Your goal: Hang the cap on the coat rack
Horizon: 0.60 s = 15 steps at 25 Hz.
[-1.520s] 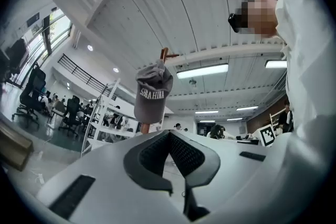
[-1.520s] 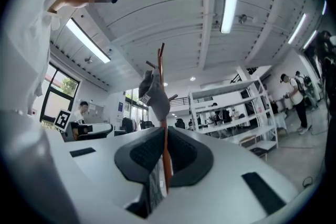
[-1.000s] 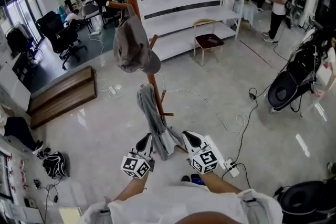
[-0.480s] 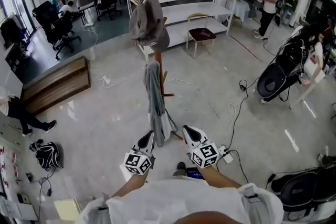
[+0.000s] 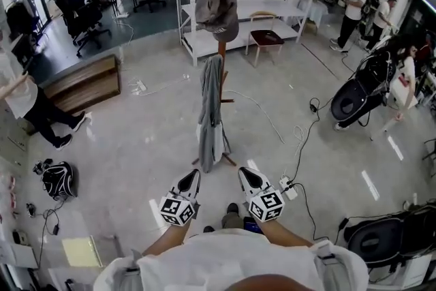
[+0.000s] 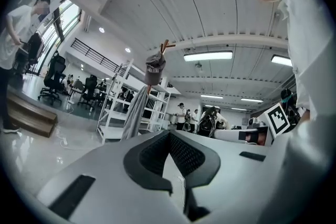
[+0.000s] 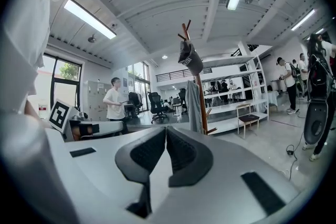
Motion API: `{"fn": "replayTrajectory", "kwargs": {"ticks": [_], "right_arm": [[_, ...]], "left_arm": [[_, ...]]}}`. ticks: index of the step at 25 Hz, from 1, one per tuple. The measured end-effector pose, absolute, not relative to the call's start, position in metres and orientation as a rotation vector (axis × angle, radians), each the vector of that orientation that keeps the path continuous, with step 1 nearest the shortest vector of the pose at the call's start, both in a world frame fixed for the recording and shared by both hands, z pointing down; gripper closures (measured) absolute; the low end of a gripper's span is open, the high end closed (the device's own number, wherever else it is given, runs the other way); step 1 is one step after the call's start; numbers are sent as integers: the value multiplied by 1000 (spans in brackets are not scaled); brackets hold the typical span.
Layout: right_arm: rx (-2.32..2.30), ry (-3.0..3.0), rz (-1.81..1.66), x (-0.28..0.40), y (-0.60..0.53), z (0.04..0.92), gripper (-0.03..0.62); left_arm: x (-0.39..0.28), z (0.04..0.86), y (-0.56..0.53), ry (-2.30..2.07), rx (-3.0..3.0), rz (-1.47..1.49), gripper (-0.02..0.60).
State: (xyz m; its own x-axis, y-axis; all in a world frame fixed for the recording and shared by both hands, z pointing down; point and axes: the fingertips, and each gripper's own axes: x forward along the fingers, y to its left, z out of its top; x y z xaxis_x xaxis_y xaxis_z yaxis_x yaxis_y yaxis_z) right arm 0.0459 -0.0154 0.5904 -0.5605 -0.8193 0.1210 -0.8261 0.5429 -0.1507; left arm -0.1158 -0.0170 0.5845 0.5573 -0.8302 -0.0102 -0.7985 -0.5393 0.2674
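Note:
A grey cap (image 5: pixel 216 3) hangs on a top peg of the wooden coat rack (image 5: pixel 222 58), a few steps ahead of me. Below it on the same pole a grey garment (image 5: pixel 211 112) hangs. My left gripper (image 5: pixel 187 184) and right gripper (image 5: pixel 246 178) are held low near my body, far short of the rack, both shut with nothing in them. In the left gripper view the cap (image 6: pixel 155 68) shows beyond the left gripper (image 6: pixel 169 132). The right gripper view has the cap (image 7: pixel 190 60) and the rack pole (image 7: pixel 199 97) past the right gripper (image 7: pixel 165 127).
White shelving (image 5: pixel 238 3) and a chair (image 5: pixel 266 41) stand behind the rack. A wooden bench (image 5: pixel 85 82) and a person (image 5: pixel 27 102) are at left, a black bag (image 5: pixel 58 180) on the floor. A black golf bag (image 5: pixel 357 99) is at right, with cables and a power strip (image 5: pixel 286 189) by my feet.
The rack with the cap has drawn farther away and shifted right in the head view as I backed off. Both grippers stay shut and low. A person has come in at left.

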Motion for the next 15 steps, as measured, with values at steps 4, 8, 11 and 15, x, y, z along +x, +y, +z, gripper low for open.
{"fn": "replayTrajectory", "kwargs": {"ticks": [4, 8, 11, 15], "right_arm": [[1428, -2765, 257, 42, -3, 574, 566], [1402, -2797, 257, 41, 1, 569, 566], [1364, -2838, 272, 52, 8, 566, 566], [1295, -2871, 263, 71, 23, 563, 566]], "left_arm": [[-124, 570, 0, -1429, 2554, -221, 568], [-128, 555, 7, -1463, 2563, -235, 568], [-117, 553, 16, -1486, 2551, -214, 568], [-98, 550, 35, -1522, 2529, -184, 568]]}}
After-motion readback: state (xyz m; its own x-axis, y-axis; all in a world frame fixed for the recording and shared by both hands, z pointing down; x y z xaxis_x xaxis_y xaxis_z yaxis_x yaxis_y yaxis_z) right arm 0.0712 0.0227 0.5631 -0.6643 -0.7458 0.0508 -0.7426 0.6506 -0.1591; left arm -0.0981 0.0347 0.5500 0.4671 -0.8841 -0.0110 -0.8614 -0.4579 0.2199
